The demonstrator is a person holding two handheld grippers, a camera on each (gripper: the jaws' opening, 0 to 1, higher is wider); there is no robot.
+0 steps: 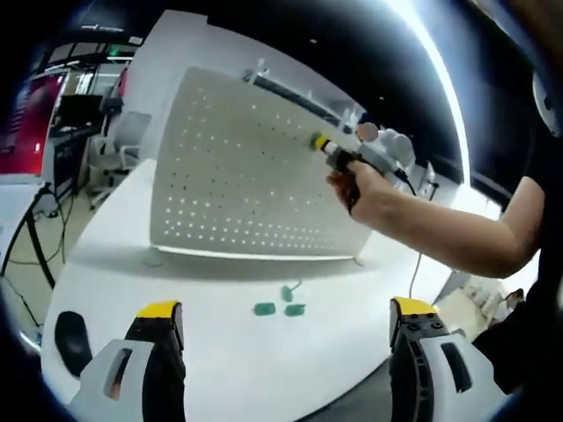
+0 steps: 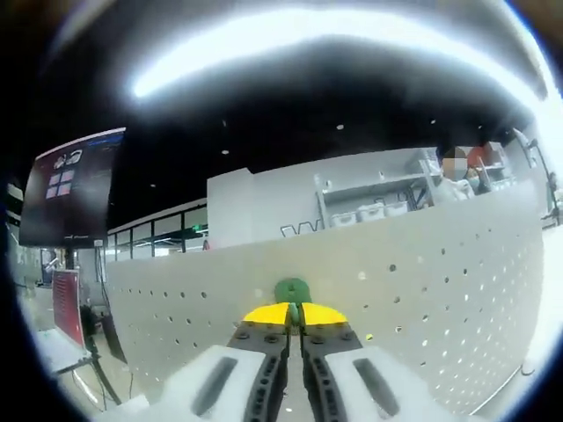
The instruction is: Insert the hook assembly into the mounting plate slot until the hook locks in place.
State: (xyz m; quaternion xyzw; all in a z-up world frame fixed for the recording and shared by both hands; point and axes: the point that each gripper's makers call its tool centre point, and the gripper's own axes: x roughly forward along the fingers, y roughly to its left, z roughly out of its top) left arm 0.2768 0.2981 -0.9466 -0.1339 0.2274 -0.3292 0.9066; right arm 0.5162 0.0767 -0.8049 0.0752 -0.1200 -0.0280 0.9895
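A white perforated mounting plate (image 1: 237,167) stands upright on the white table (image 1: 114,237). A hand holds my right gripper (image 1: 322,144) against the plate's upper right part. In the right gripper view that gripper (image 2: 295,315) is shut on a green hook (image 2: 292,289), whose tip is at the plate (image 2: 422,290); I cannot tell whether it sits in a hole. Three more green hook pieces (image 1: 280,305) lie on the table in front of the plate. My left gripper (image 1: 286,312) hangs open above the table's near edge, well back from the plate.
A black rounded object (image 1: 72,341) lies at the table's near left corner. Office chairs and desks (image 1: 110,145) stand beyond the table on the left. The person's forearm (image 1: 449,233) crosses the right side. Shelves with bins (image 2: 369,207) rise behind the plate.
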